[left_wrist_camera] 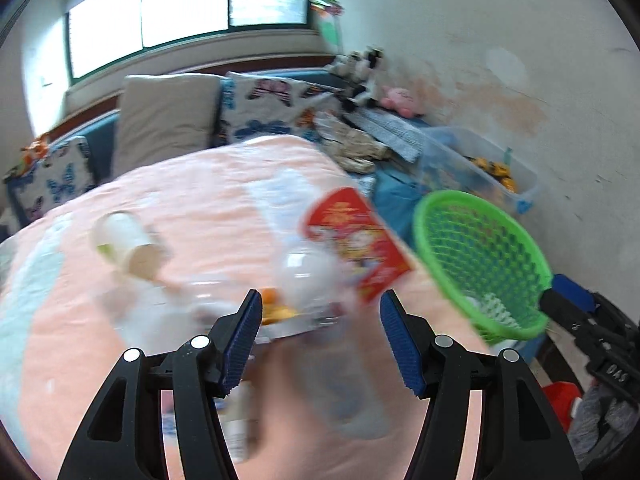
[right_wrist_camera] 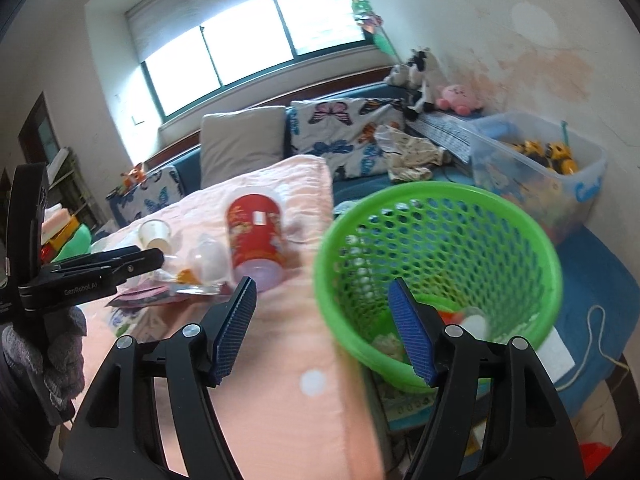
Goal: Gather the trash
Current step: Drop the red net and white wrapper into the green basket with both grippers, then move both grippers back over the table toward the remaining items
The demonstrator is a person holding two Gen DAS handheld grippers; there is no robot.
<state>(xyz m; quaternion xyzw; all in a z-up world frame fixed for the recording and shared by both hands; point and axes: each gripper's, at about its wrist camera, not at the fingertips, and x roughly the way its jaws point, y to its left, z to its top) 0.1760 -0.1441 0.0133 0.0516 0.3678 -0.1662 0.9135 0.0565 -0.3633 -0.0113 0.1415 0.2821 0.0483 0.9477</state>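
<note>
On the peach blanket (left_wrist_camera: 192, 200) lie a red printed can (left_wrist_camera: 356, 240), a tipped paper cup (left_wrist_camera: 128, 244), a blurred clear plastic container (left_wrist_camera: 308, 276) and an orange snack wrapper (left_wrist_camera: 276, 312). My left gripper (left_wrist_camera: 321, 296) hovers open just above the clear container, with nothing pressed between its pads. The green mesh basket (right_wrist_camera: 440, 192) stands at the blanket's right edge with some trash (right_wrist_camera: 472, 320) in its bottom. My right gripper (right_wrist_camera: 322, 281) is open and empty, its right finger over the basket's near rim. The right wrist view also has the can (right_wrist_camera: 256, 232), the cup (right_wrist_camera: 156, 234) and the left gripper (right_wrist_camera: 158, 260).
A clear storage bin (right_wrist_camera: 584, 184) of toys stands by the wall behind the basket. Pillows (right_wrist_camera: 240, 140), a butterfly cushion (right_wrist_camera: 340, 128) and plush toys (right_wrist_camera: 456, 98) line the far side. A blue mat (right_wrist_camera: 592, 280) lies right of the basket. A gloved hand (right_wrist_camera: 52, 352) holds the left gripper.
</note>
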